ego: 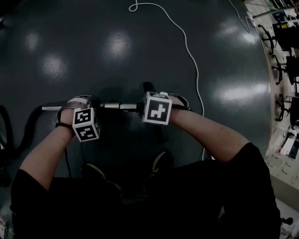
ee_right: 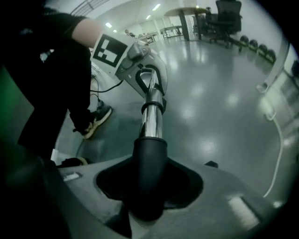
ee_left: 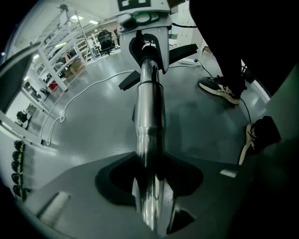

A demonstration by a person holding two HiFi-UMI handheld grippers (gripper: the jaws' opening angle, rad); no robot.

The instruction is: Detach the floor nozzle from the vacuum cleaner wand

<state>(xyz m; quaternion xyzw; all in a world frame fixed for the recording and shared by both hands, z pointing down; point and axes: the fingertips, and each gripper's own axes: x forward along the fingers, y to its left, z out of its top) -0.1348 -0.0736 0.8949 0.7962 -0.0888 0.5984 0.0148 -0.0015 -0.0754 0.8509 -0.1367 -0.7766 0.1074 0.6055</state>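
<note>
A dark grey, glossy floor (ego: 117, 46) fills the head view, with pale lamp reflections between 10 and 12 o'clock. A thin white cable (ego: 187, 44) lies on it, looped at 12 o'clock and winding down toward 4 o'clock. Black wheeled office chairs (ego: 285, 35) stand along the edge from 2 to 3 o'clock. Two dark sneakers with pale soles (ego: 161, 161) stand near 6 o'clock. In the left gripper view, white metal shelving racks (ee_left: 56, 46) line the hall at 10 o'clock. In the right gripper view, a round dark-topped table (ee_right: 184, 10) stands at 12 o'clock, with a lone black swivel chair (ee_right: 224, 14) just beside it at 1 o'clock.
</note>
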